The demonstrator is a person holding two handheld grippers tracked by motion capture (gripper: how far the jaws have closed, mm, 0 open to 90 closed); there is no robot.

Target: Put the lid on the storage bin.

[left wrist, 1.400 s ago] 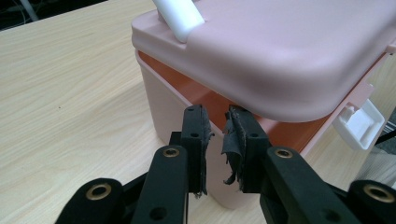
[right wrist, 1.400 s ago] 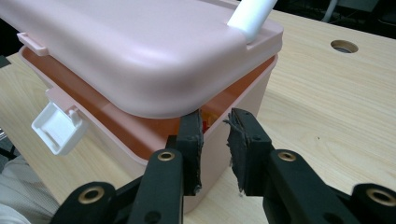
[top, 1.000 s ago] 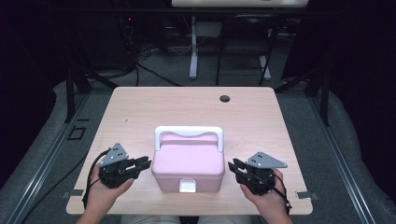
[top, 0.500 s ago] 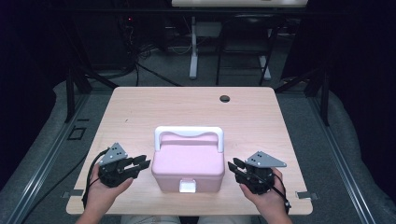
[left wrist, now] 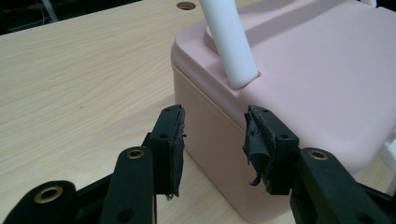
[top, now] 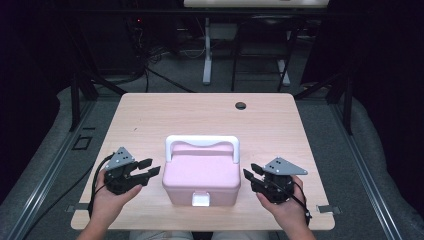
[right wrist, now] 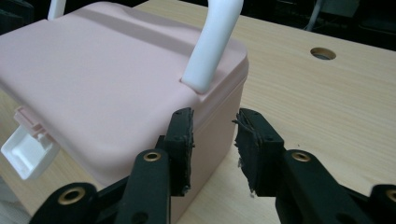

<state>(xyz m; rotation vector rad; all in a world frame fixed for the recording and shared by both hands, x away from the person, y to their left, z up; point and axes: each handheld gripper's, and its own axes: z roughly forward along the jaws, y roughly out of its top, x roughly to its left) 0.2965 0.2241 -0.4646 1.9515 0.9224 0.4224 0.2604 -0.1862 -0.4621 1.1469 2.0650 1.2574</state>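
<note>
Both grippers, left [top: 148, 167] and right [top: 250, 174], just opened their fingers, nothing grasped; pink box [top: 201, 175] sat latched, unopened.

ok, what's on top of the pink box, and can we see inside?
On the pink box, a white handle stands upright, pegged into the lid at both ends. A white latch hangs at the front. The lid is shut, so the inside is hidden.
</note>
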